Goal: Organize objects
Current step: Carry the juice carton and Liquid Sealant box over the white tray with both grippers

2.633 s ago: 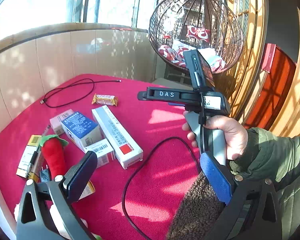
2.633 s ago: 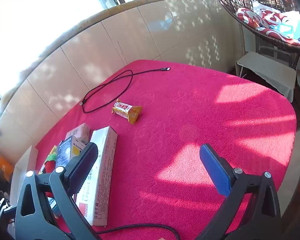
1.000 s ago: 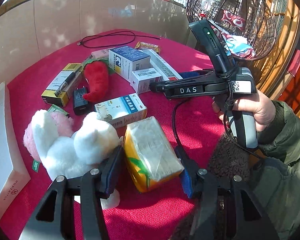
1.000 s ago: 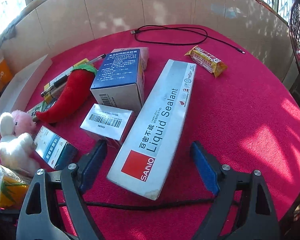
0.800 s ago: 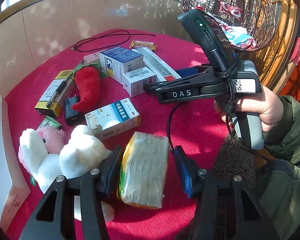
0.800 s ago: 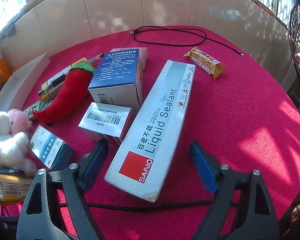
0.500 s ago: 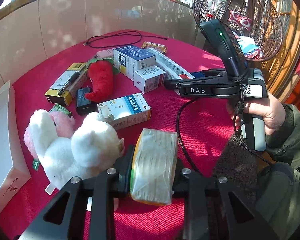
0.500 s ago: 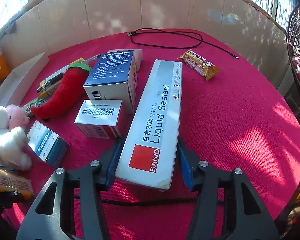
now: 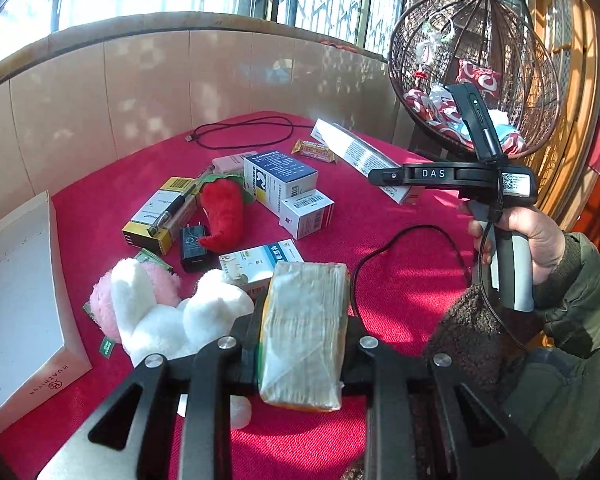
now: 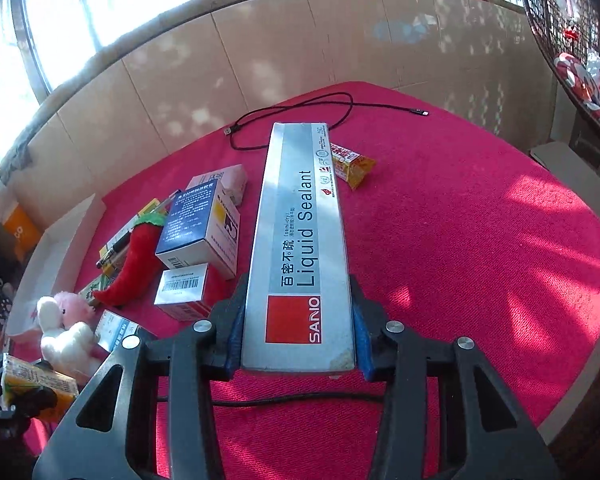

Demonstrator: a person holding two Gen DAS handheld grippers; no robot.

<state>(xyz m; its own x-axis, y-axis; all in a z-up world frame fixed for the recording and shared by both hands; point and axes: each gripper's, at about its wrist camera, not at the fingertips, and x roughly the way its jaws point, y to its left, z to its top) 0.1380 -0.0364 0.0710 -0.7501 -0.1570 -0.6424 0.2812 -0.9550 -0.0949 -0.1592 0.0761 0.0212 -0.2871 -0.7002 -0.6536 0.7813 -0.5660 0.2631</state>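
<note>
My left jaws [image 9: 302, 332] pinched the plastic-wrapped yellow tissue pack [image 9: 305, 328], lifted above the red table [image 9: 400, 280]. My right jaws [image 10: 298, 328] were closing on the long grey Liquid Sealant box [image 10: 300, 240], pads pressing its near end, which stretched away ahead.

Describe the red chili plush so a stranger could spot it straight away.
Start at the red tablecloth and go to the cluster of boxes on its left half. Just left of the tall blue-topped box lies the chili plush, beside a yellow box with a pen on it. It is the only soft, bright red, green-capped thing among the boxes.
</note>
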